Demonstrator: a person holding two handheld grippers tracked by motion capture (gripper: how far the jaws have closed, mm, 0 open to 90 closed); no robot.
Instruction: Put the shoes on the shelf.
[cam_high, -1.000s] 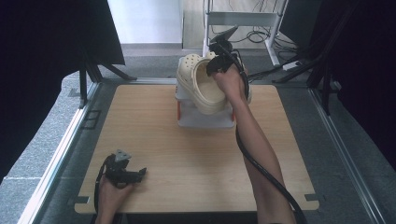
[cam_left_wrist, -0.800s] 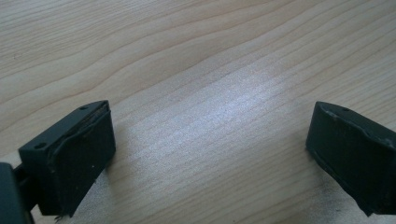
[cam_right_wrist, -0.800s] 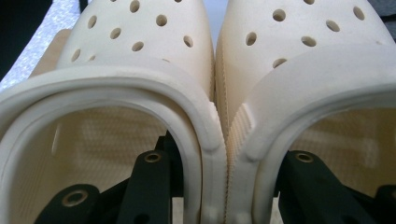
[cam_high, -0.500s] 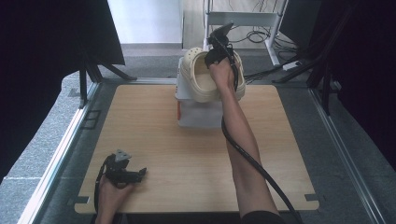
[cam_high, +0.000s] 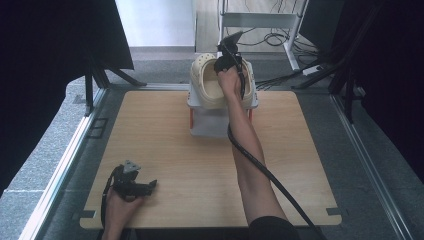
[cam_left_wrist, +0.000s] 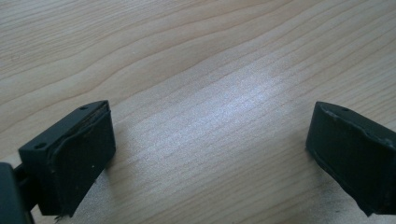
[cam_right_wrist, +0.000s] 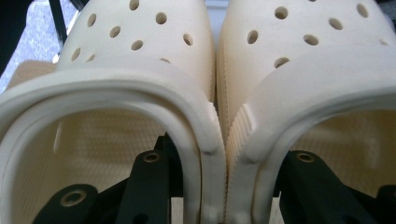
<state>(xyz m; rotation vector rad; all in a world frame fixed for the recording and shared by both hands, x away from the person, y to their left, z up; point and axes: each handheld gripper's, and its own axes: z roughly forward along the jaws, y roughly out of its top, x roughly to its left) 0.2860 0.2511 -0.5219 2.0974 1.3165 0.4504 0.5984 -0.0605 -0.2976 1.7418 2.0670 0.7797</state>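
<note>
Since a second ago the right arm has reached farther across the table (cam_high: 150, 130), and the pair of cream clogs (cam_high: 212, 82) has swung from lying slanted over the white box (cam_high: 212, 122) to sitting squarely on top of it at the far middle of the table; the left hand has stayed where it was.

At the near left corner, the left gripper (cam_high: 134, 184) rests on the wood in the left hand (cam_high: 117, 207). In the left gripper view its jaws stand wide apart with only bare tabletop between them.

The clogs lie side by side, touching along their inner walls. Their long axis runs near to far, with the perforated toes pointing away and the open heels toward the person.

The right gripper (cam_high: 229, 60) holds the pair: in the right gripper view one jaw sits inside each clog, pinching the two adjoining side walls (cam_right_wrist: 219, 154) together.
</note>
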